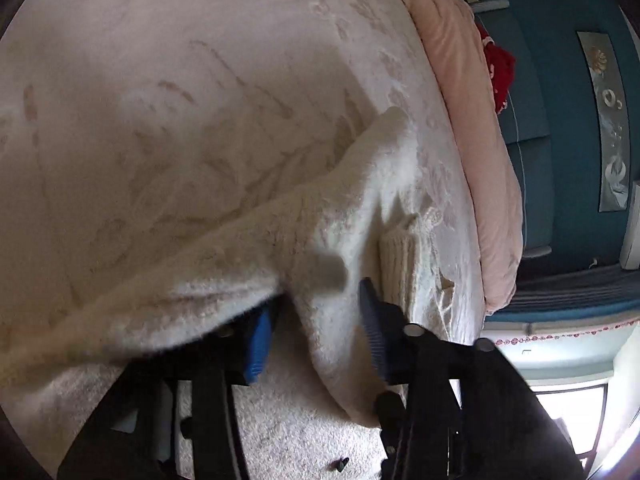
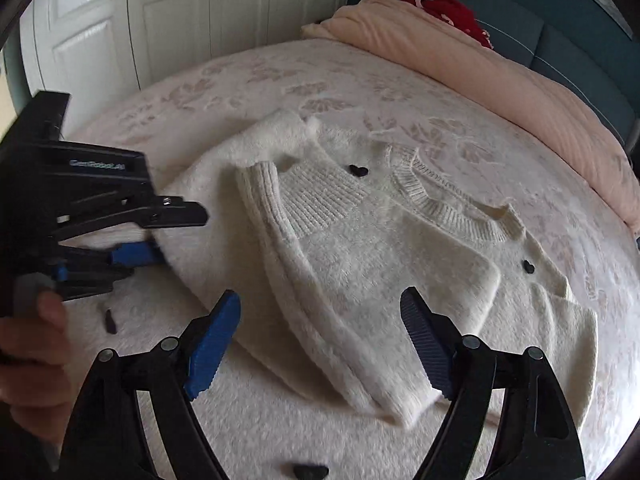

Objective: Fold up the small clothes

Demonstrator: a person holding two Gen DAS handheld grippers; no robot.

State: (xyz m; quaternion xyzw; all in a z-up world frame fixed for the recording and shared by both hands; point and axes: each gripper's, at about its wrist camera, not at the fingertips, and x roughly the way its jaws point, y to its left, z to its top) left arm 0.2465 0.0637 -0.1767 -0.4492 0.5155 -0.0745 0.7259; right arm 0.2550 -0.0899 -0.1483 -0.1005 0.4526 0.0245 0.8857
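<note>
With its blue pads (image 1: 262, 330) partly buried in fuzzy knit, the left gripper (image 1: 316, 332) has a hem fold of the sweater (image 2: 360, 264) bunched between its jaws; one pad touches cloth, the other stands off, so whether the grip is firm I cannot tell. From the right wrist view the same tool sits at the sweater's left edge, low on the bed (image 2: 280, 72), a hand (image 2: 28, 356) on its handle. The right gripper (image 2: 320, 340) hovers over the near hem, jaws wide apart, nothing between them. The sweater lies cream and half folded mid-bed, one cuffed sleeve (image 2: 316, 196) laid across the chest, collar toward the pink duvet (image 2: 500, 64).

Risks, as I judge: the thick pile may slip from a shallow pinch, dropping the fold. A pinch catching the blanket too would drag it. The cuffed sleeve may slide off when the side lifts. Loose dark buttons (image 2: 110, 322) could get trapped inside.
</note>
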